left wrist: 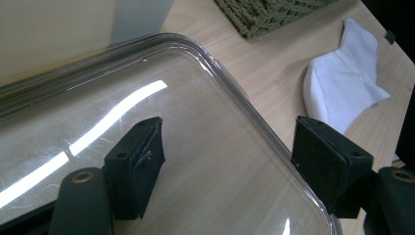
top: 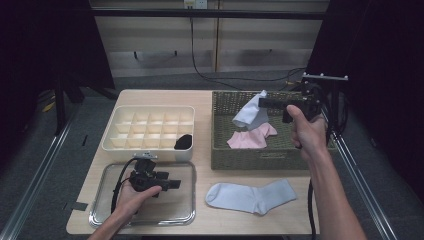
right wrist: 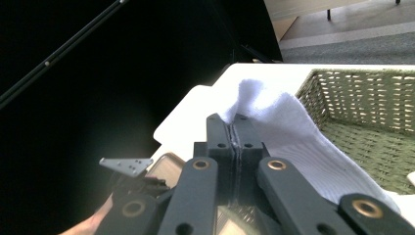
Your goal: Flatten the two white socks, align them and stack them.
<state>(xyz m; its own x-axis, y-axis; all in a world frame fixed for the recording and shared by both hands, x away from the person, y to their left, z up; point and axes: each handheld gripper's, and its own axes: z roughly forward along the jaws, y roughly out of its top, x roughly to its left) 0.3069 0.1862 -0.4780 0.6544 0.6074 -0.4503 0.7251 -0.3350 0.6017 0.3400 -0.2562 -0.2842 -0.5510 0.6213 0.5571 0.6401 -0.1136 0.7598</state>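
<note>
High view: right gripper, jaws clamped on a soft, light white cotton sock by its edge, lifts it limp above the woven green basket. Left gripper, jaws apart, rests over the clear tray.

Three socks, one basket, one tray, one organizer.

A white sock is pinched in the black jaws of the right gripper, and a pink sock is seen just below them in the olive-green woven basket. A pale blue-white sock lies on the light wood surface. The divided box is cream, with a black item inside. Under the left gripper's black jaws, the tray is silvery.
</note>
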